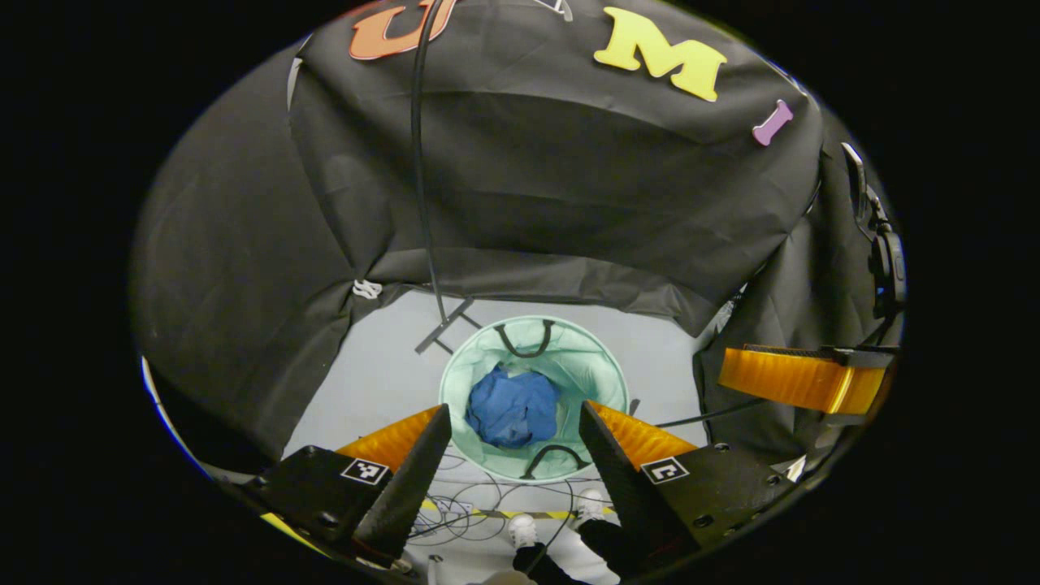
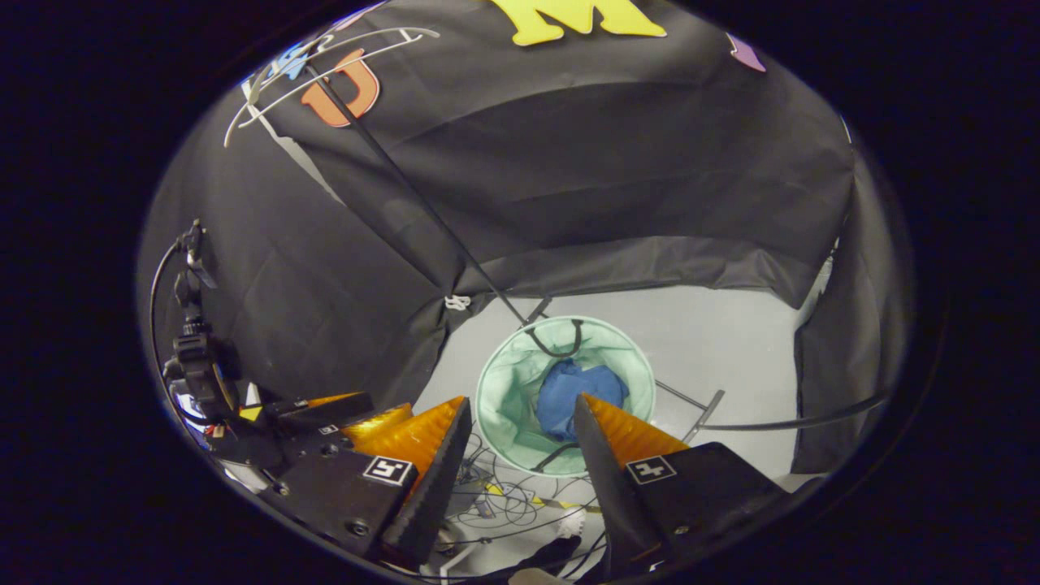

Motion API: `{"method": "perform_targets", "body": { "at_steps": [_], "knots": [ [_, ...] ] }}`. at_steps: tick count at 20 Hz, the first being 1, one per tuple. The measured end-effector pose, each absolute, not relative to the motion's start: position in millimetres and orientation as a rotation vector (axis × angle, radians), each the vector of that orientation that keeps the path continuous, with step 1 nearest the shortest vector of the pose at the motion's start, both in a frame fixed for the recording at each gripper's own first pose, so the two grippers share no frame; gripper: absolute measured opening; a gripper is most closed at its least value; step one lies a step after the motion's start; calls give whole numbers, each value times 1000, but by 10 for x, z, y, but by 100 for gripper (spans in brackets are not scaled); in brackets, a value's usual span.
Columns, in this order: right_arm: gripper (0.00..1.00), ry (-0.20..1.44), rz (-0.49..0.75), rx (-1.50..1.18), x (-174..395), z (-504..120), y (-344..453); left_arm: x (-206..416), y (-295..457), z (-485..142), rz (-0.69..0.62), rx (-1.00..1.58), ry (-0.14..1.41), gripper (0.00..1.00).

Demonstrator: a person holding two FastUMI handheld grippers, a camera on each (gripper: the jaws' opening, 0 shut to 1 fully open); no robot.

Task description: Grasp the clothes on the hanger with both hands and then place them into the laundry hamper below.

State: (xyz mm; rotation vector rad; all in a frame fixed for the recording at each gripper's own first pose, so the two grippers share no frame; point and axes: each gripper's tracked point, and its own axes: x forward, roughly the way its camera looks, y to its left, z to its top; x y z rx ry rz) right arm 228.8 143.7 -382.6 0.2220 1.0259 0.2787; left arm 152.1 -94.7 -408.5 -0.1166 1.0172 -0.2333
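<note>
A: Starting at our left gripper (image 1: 513, 443): its fingers stand well apart with nothing between them, hanging high over the floor.

B: Same on our right gripper (image 2: 520, 435), spread wide and holding nothing. Between both pairs we look straight down into the laundry hamper (image 1: 605, 366).

A: And the blue clothes (image 1: 512, 406) lie bunched at the bottom of it, near the middle, inside the pale green wall.

B: So we judge the drop as made. What's left is pulling away cleanly: we should lift straight up, keep the fingers open, and stay clear of the hamper's rim and its dark handles (image 1: 526, 341).

A: Agreed. Watch the stand too; its black pole (image 1: 418, 162) rises from the floor just behind the hamper's far edge, with the white hanger (image 2: 325, 69) up top.

B: And the loose cables (image 2: 504, 496) on the floor at the hamper's near edge, close to our feet.
</note>
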Motion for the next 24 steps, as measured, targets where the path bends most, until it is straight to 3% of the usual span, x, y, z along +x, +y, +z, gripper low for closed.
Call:
{"method": "perform_targets", "body": {
  "at_steps": [4,7,8,9,11,13,19,20,23,24],
  "knots": [
    [84,938,229,187,2115,-3483,1337,1525,-788,-3652,-194,-131,875,97],
    [85,787,175,156,2059,-3029,1163,1469,-638,-3287,-193,-83,781,100],
    [85,743,175,148,1999,-2876,1119,1451,-630,-3156,-198,-66,746,97],
    [92,706,167,142,1941,-2738,1066,1443,-620,-3006,-197,-49,715,100],
    [99,637,165,148,1798,-2474,1063,1367,-592,-2752,-202,-38,650,97],
    [98,570,164,150,1730,-2229,1016,1276,-581,-2516,-205,-33,596,100],
    [98,389,168,138,1376,-1430,659,1007,-825,-1643,-205,-21,411,96],
    [98,353,167,131,1304,-1269,570,922,-859,-1493,-196,-22,380,100],
    [98,279,193,121,1032,-909,359,530,-869,-991,-160,-40,299,92],
    [98,253,198,99,941,-818,254,407,-924,-860,-150,-50,285,94]
  ]
}}
